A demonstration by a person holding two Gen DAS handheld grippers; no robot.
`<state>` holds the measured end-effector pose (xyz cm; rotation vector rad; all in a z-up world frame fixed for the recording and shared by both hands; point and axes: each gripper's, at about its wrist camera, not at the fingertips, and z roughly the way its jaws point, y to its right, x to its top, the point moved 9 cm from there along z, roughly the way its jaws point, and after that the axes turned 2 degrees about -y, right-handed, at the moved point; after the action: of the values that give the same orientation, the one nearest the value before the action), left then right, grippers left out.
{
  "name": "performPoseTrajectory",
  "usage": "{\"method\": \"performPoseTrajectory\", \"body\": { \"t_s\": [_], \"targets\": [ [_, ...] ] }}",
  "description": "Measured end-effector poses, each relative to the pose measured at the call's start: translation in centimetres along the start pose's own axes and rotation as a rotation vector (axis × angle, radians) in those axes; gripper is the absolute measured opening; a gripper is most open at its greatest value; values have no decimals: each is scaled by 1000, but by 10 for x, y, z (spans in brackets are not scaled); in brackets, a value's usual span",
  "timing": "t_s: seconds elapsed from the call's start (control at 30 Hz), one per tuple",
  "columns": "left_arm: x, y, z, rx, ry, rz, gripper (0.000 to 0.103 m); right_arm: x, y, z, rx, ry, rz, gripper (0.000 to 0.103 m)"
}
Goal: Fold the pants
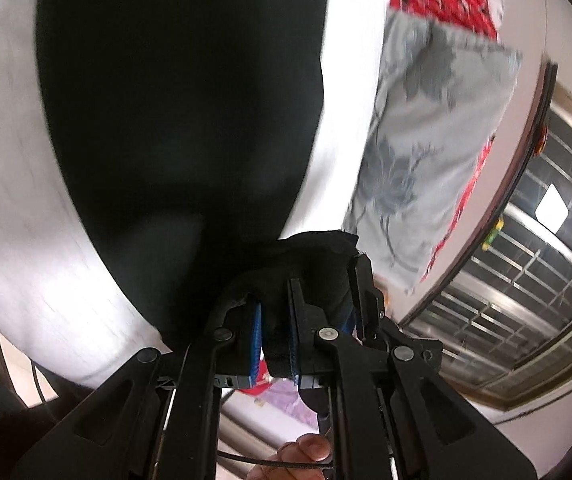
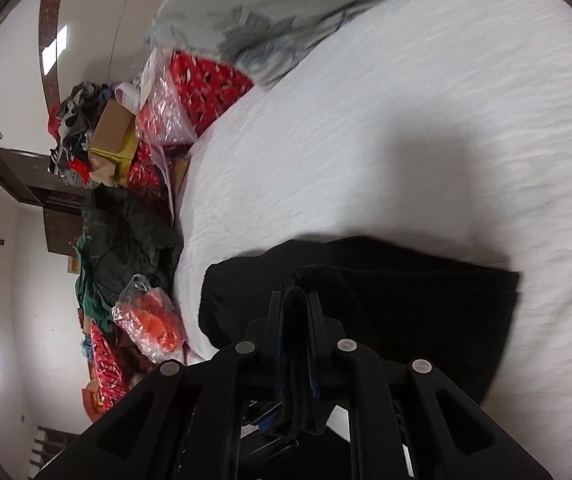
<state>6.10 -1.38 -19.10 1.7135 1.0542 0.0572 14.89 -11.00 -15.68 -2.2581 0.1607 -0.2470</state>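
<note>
No brand, label or writing is legible in either view. The black pants [image 1: 173,92] lie spread on the white bed sheet [image 1: 17,184]. The left gripper [image 1: 277,316] pinches a bunched edge of them between its blue pads (nearest the grey floral pillow [image 1: 438,140]). The right gripper [image 2: 296,312] is clamped on another folded edge, the rest lying on the sheet just beyond it.

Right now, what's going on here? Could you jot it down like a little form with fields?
Garment: black pants, lying on the bed
Surface: white bedsheet
Left gripper: shut on pants fabric
Right gripper: shut on a pants edge
Nearby on bed: grey floral pillow
Beside bed: pile of clothes and bags
Fold stage: cannot tell
</note>
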Motion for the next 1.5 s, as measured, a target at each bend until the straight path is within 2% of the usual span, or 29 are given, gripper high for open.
{"method": "performPoseTrajectory", "body": {
  "t_s": [0.13,0.2,0.37,0.4,0.47,0.53,0.6,0.63,0.73,0.8,0.9,1.0,1.1,1.2,1.23,1.27,1.3,1.33,1.37,1.43,1.47,1.5],
  "targets": [
    [26,-12,-17,31,44,-16,9,-5,-10,39,10,-40,18,10],
    [33,-20,-20,51,48,-21,9,-9,-10,58,5,-58,33,14],
    [35,-25,-26,95,43,3,9,-14,-8,87,-47,-83,48,16],
    [33,-23,-30,102,43,16,9,-14,-11,84,-56,-79,37,18],
    [28,-18,-39,106,25,61,10,-15,-23,71,-46,-66,5,28],
    [24,-13,-48,127,23,105,18,-17,-32,47,-35,-37,-31,37],
    [24,-9,-64,174,71,181,34,-20,-34,16,-6,12,-36,42],
    [25,-7,-69,198,89,210,38,-23,-32,3,9,32,-20,45],
    [28,4,-82,234,138,330,43,-41,-14,-33,111,76,89,58],
    [27,12,-80,281,137,422,57,-61,8,-43,175,84,194,61],
    [23,21,-64,372,117,554,57,-90,34,-28,258,42,350,61],
    [21,24,-45,475,97,654,57,-109,52,-7,284,25,460,61],
    [20,21,-31,537,77,704,57,-110,70,4,292,47,559,61],
    [19,21,-17,550,72,725,56,-102,85,8,308,119,647,61],
    [19,20,-12,568,68,739,55,-99,89,8,305,139,665,55],
    [16,21,-7,587,61,754,43,-96,93,7,290,157,668,33],
    [11,22,1,600,28,771,21,-94,96,6,264,169,658,17],
    [5,21,4,598,1,783,16,-92,101,2,243,182,647,9],
    [-1,22,8,605,-9,816,15,-91,104,-4,241,202,649,9],
    [-1,17,15,696,31,913,15,-89,114,-26,210,267,622,9],
    [1,9,22,735,13,925,15,-87,121,-30,193,279,617,9],
    [6,-2,26,761,-1,893,15,-88,129,-26,168,262,625,9]
  ]
}}
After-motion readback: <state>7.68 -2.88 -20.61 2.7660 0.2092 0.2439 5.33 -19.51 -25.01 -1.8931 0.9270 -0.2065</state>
